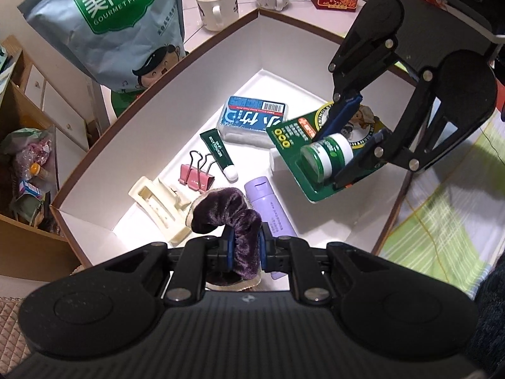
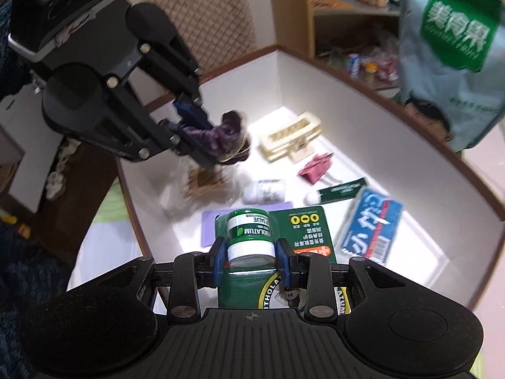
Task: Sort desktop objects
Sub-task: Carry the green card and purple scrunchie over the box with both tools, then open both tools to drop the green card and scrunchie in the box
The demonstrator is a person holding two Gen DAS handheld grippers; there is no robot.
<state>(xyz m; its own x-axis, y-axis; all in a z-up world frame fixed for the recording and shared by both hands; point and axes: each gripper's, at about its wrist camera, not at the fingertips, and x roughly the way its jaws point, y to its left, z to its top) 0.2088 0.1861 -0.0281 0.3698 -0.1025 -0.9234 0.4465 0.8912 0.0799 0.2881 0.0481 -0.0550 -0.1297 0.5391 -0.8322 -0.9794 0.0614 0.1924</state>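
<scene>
A: Left gripper (image 1: 245,246)?
B: Jaws clamped on the purple scrunchie (image 1: 230,211), raised above the white box (image 1: 176,101), near corner.
A: Right gripper (image 2: 251,257)?
B: Gripping the green ointment pack (image 2: 252,230) by its jar (card tilted), held over the box floor, beside the blue floss case (image 1: 252,120).

dim room; white box floor (image 1: 315,208) glares bright; right wrist view motion-blurred, fisheye bends edges in both.
</scene>
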